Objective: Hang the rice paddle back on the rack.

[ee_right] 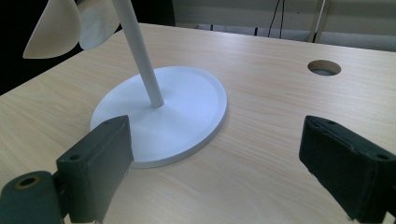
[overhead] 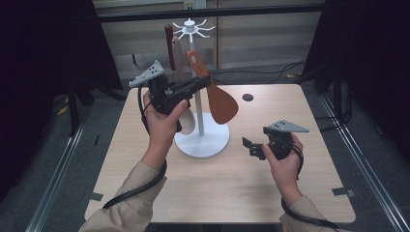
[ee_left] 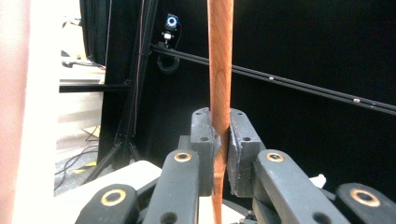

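The left gripper (overhead: pixel 196 84) has its jaws clamped on the handle of the orange-brown spatula (overhead: pixel 218 99), which hangs tilted just beside the pole of the white utensil stand (overhead: pixel 202 140), its blade low and toward the stand's right. In the left gripper view the pads pinch the thin wooden handle (ee_left: pixel 219 70) squarely, edge on. The work in hand looks like carrying this spatula to or from one of the hooks at the stand's crown (overhead: pixel 191 28) — I cannot tell which. Either way the handle's hole has to pass cleanly over a hook tip, so the grip should stay firm and the handle near upright, moved along the hook's line rather than twisted.

Two other utensils (overhead: pixel 174 50) hang on the stand's left side, close to the gripper body, and they are the things most likely to be knocked.

The right gripper (overhead: pixel 252 146) rests low to the right of the stand's base, jaws spread wide and empty — near enough to steady the base (ee_right: pixel 187 93) if it tips.

Open room lies to the right of the stand, across bare table (overhead: pixel 270 193); the round cable hole (overhead: pixel 248 97) sits behind and to the right.
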Action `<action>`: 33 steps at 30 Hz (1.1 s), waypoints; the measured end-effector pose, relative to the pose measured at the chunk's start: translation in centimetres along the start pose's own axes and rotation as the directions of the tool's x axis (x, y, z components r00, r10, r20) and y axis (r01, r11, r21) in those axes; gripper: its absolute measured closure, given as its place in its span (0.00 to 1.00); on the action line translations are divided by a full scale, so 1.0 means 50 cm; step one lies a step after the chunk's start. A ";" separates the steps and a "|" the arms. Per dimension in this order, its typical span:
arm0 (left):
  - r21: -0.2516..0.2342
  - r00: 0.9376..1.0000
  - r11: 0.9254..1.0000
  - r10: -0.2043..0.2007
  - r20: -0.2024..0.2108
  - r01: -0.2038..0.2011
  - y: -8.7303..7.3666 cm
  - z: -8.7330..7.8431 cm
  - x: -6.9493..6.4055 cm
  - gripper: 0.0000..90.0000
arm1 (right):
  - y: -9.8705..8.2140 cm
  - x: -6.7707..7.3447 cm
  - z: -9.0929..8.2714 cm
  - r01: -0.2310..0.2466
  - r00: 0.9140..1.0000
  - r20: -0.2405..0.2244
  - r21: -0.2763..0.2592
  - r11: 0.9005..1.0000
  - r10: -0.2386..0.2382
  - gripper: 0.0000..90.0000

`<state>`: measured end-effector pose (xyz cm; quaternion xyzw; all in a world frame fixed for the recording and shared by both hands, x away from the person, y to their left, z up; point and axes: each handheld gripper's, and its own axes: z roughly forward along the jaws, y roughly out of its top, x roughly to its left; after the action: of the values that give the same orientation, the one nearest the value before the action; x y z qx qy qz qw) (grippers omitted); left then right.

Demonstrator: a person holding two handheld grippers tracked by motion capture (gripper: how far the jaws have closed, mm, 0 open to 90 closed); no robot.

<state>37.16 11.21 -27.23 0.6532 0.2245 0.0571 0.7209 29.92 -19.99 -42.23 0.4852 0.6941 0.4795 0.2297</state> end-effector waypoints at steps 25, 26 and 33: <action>-0.006 1.000 1.000 0.020 0.004 -0.020 0.026 0.010 0.012 0.92 | -0.001 -0.004 -0.001 -0.009 1.000 0.001 0.006 1.000 0.009 0.10; -0.013 1.000 1.000 0.009 -0.001 -0.009 0.027 0.011 0.012 0.92 | -0.001 -0.005 -0.001 -0.007 1.000 0.002 0.005 1.000 0.007 0.10; -0.004 1.000 1.000 0.013 -0.001 -0.013 0.035 0.016 0.014 0.92 | -0.001 -0.006 -0.001 -0.015 1.000 -0.002 0.006 1.000 0.015 0.10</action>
<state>38.48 10.96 -25.70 0.6531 0.2207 0.0627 0.7217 30.00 -20.30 -42.31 0.4907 0.6922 0.4795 0.2239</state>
